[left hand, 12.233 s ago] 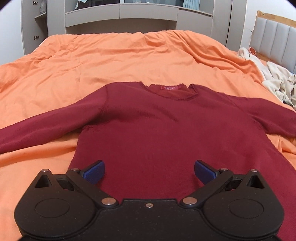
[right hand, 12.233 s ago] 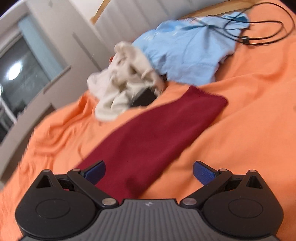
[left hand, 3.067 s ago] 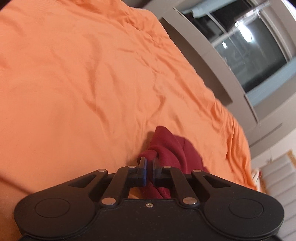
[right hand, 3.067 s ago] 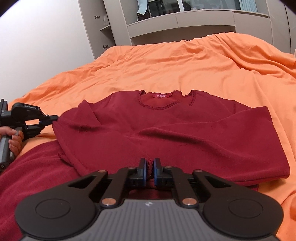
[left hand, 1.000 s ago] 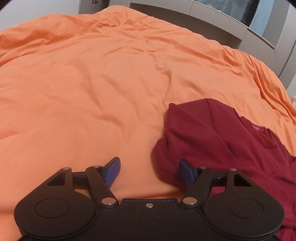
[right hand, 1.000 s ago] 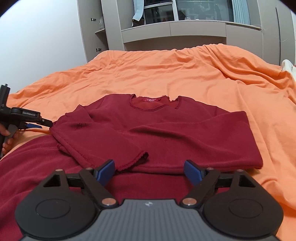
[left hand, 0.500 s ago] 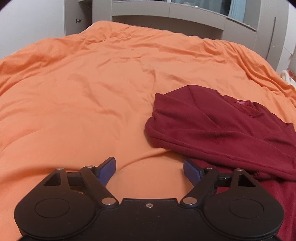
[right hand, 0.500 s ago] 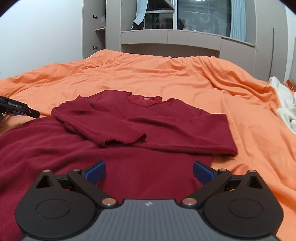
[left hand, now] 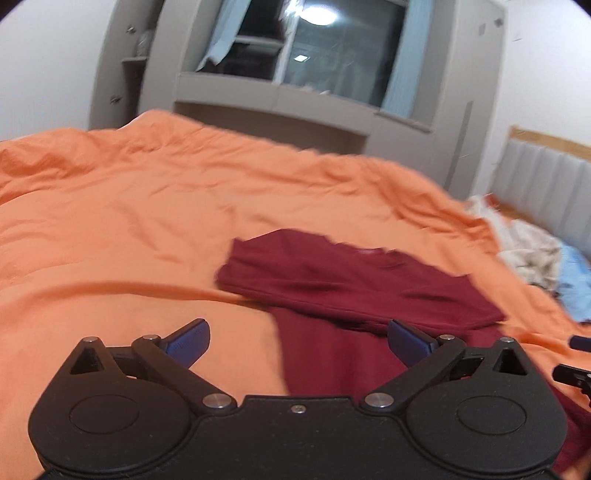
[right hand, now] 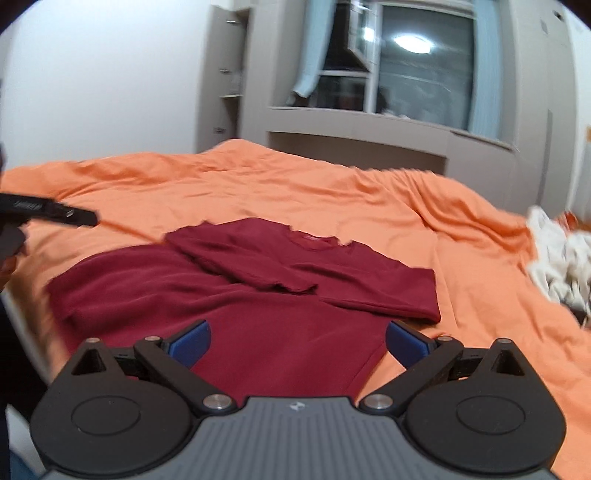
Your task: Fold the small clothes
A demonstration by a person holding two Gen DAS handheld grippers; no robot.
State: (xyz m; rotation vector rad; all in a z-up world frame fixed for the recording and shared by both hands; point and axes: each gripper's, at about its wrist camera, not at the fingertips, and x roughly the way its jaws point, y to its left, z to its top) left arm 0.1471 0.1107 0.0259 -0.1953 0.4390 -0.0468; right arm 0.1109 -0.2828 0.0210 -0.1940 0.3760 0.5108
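Sweater (right hand: pixel 240 332) sleeves folded across chest, orange bedspread (right hand: pixel 332 192) bare around; both tongs (left hand: pixel 298 341) (right hand: pixel 297 341) wide.

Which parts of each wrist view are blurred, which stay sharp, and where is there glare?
Left wrist view: red sweater and orange bedspread smeared by motion; left tool sharp; ceiling-light glare on the window. Right wrist view: milder blur, right tool crisp, similar glare; fisheye bends both.

Orange bedspread (right hand: pixel 332 192), grey built-in cabinets (right hand: pixel 369 136), dark window (right hand: pixel 421 66), white wall (right hand: pixel 103 81), padded headboard (left hand: pixel 546 184)
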